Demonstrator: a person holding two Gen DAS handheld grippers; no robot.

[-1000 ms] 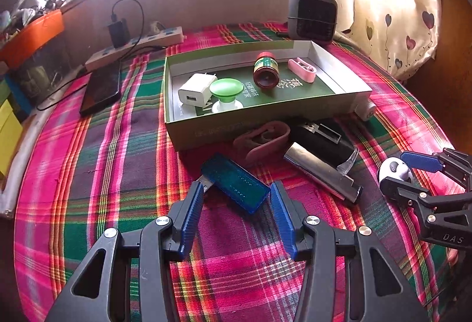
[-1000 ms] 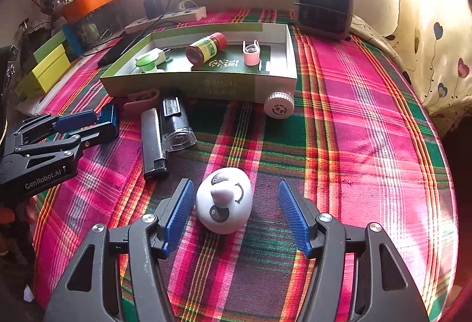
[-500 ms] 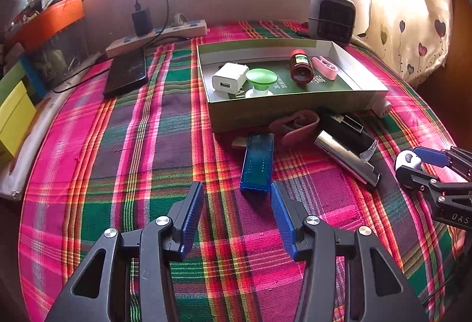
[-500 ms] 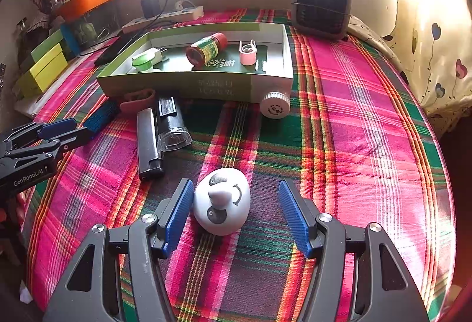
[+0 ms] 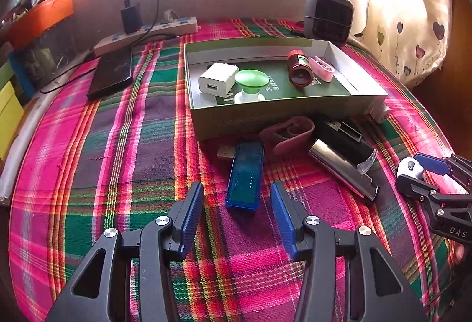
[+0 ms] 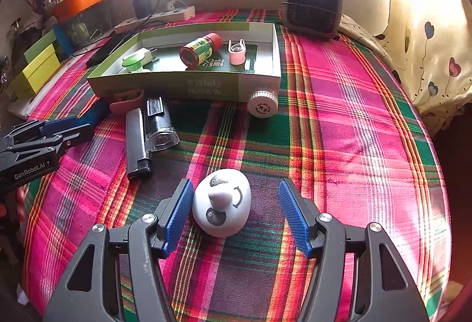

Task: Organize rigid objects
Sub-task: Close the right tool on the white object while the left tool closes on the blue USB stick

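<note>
A blue USB device [image 5: 245,174] lies on the plaid cloth just ahead of my open left gripper [image 5: 237,218], its near end between the fingertips. A white panda-faced egg toy [image 6: 221,206] lies between the jaws of my open right gripper [image 6: 233,214], near the left finger; it also shows in the left wrist view [image 5: 410,169]. The green box [image 5: 283,111] holds a white charger [image 5: 216,78], a green suction cup [image 5: 250,84], a red-capped bottle [image 6: 200,50] and a pink clip [image 6: 237,52]. In front of it lie a pink holder [image 5: 287,131], a black lighter-like device [image 6: 159,127] and a silver bar [image 6: 135,142].
A white round cap [image 6: 262,104] lies against the box's front right corner. A grey heater [image 6: 312,5] stands at the back. A power strip [image 5: 147,34] and a black phone [image 5: 110,74] lie at the back left. Yellow-green boxes [image 6: 35,68] sit at the left edge.
The left gripper turned and pulled back; the blue USB device now lies lengthwise ahead of it. The right gripper moved slightly forward around the panda toy.
</note>
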